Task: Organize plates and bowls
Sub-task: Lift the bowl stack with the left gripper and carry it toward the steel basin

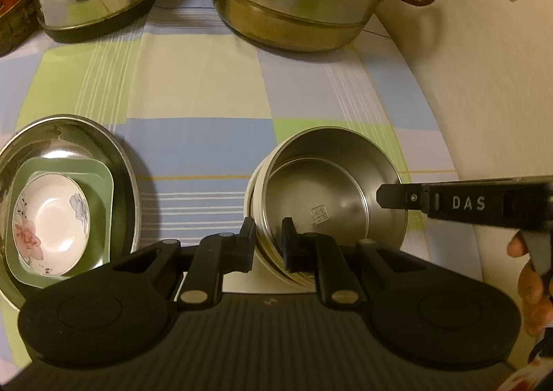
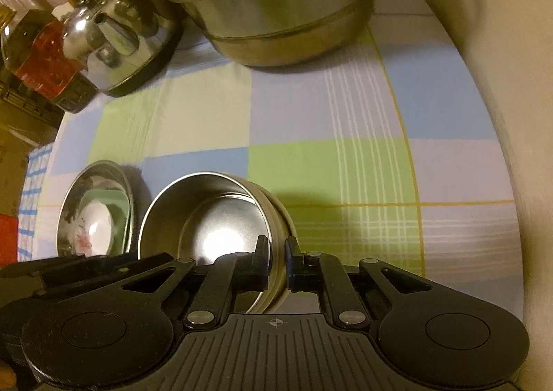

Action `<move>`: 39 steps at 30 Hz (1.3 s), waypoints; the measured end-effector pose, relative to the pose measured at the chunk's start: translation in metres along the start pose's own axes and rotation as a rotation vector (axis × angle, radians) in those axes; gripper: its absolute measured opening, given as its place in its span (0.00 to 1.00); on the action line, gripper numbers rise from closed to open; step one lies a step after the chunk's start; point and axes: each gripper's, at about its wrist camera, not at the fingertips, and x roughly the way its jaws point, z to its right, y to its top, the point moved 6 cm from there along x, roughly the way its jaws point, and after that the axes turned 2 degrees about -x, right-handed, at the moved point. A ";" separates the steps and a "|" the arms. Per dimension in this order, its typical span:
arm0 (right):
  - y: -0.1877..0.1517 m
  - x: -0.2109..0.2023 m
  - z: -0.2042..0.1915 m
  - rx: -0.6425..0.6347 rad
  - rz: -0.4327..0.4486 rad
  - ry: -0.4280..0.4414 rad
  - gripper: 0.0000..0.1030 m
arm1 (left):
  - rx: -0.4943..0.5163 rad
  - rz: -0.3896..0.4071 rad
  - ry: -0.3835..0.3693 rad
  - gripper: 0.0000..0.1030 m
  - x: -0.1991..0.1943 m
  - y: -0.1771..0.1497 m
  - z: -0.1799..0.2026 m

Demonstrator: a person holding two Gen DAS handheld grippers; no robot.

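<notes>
Grippers pitched steeply down: left gripper (image 1: 268,240) clamped on near rim of steel bowl (image 1: 331,190), right gripper (image 2: 276,263) pinching opposite rim, tilting it.

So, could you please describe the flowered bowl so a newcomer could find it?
On the checked tablecloth, find the wide steel dish. Inside it sits a green square dish holding the small white ceramic bowl, the only piece with painted flowers.
</notes>
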 end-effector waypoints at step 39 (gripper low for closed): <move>-0.016 0.026 -0.018 -0.092 0.001 0.011 0.23 | -0.067 0.013 0.068 0.19 0.006 -0.026 -0.025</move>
